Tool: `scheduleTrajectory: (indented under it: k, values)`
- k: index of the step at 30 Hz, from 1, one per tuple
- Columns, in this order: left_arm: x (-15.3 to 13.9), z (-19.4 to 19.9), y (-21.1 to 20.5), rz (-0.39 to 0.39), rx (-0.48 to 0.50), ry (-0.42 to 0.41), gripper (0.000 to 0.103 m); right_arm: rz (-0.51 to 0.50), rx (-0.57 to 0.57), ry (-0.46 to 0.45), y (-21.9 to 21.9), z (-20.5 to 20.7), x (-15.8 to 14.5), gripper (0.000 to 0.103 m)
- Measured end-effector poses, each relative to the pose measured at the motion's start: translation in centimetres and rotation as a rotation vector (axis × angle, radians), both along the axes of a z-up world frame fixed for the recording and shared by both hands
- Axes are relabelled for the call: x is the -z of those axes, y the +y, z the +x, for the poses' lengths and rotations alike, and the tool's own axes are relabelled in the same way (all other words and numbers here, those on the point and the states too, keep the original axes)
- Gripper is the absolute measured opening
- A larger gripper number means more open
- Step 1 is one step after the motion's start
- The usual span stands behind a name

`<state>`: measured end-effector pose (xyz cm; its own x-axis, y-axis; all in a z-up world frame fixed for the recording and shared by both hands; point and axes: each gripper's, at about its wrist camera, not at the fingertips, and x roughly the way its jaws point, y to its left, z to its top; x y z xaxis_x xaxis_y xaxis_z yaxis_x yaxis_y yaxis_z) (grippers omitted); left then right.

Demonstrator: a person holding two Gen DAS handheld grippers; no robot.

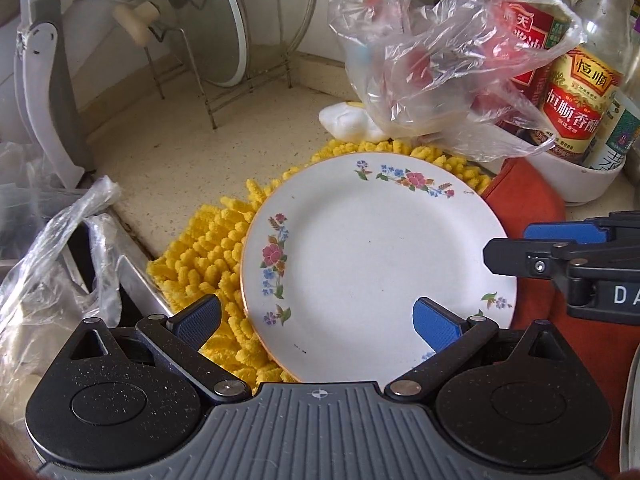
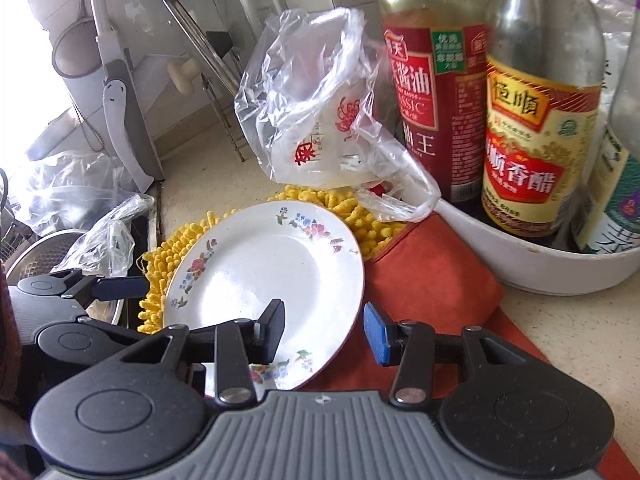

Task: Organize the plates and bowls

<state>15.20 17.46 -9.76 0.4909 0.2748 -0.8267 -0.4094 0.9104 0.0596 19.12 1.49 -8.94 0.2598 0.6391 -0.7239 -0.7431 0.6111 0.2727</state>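
A white plate with a flower border [image 1: 372, 264] lies on a yellow shaggy cloth [image 1: 200, 256] and an orange cloth [image 1: 532, 208] on the counter. It also shows in the right wrist view [image 2: 256, 272]. My left gripper [image 1: 316, 324] is open and empty, low over the plate's near-left edge. My right gripper [image 2: 324, 334] is open, its two fingers on either side of the plate's right rim, not closed on it. The right gripper's fingers also show at the plate's right edge in the left wrist view [image 1: 512, 260].
A white tub [image 2: 540, 272] with sauce and vinegar bottles [image 2: 536, 136] stands at the right. A clear plastic bag [image 1: 432, 64] sits behind the plate. A wire rack with a glass lid [image 1: 208, 24] stands at the back. The sink with a metal bowl [image 2: 40, 252] is at the left.
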Motion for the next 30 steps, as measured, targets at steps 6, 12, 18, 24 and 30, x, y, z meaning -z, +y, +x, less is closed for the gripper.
scheduleTrajectory:
  k: [6,12,18,24,30]
  values:
    - [1.0,1.0,0.9,-0.038,0.009,0.005,0.103,-0.017,-0.006,0.031,1.2,0.8,1.2,0.044]
    - [1.1,1.7,1.2,-0.044,0.026,-0.002,0.103,-0.015,-0.004,0.050,1.6,1.5,1.6,0.045]
    - [1.3,1.8,1.5,-0.062,0.035,-0.011,0.103,-0.011,-0.008,0.058,1.8,1.8,1.8,0.045]
    - [1.3,1.1,1.8,-0.086,0.024,-0.017,0.103,-0.008,-0.014,0.058,1.4,1.5,1.5,0.045]
    - [1.4,0.7,2.3,-0.107,-0.003,-0.028,0.103,-0.018,-0.038,0.048,1.3,1.4,1.7,0.046]
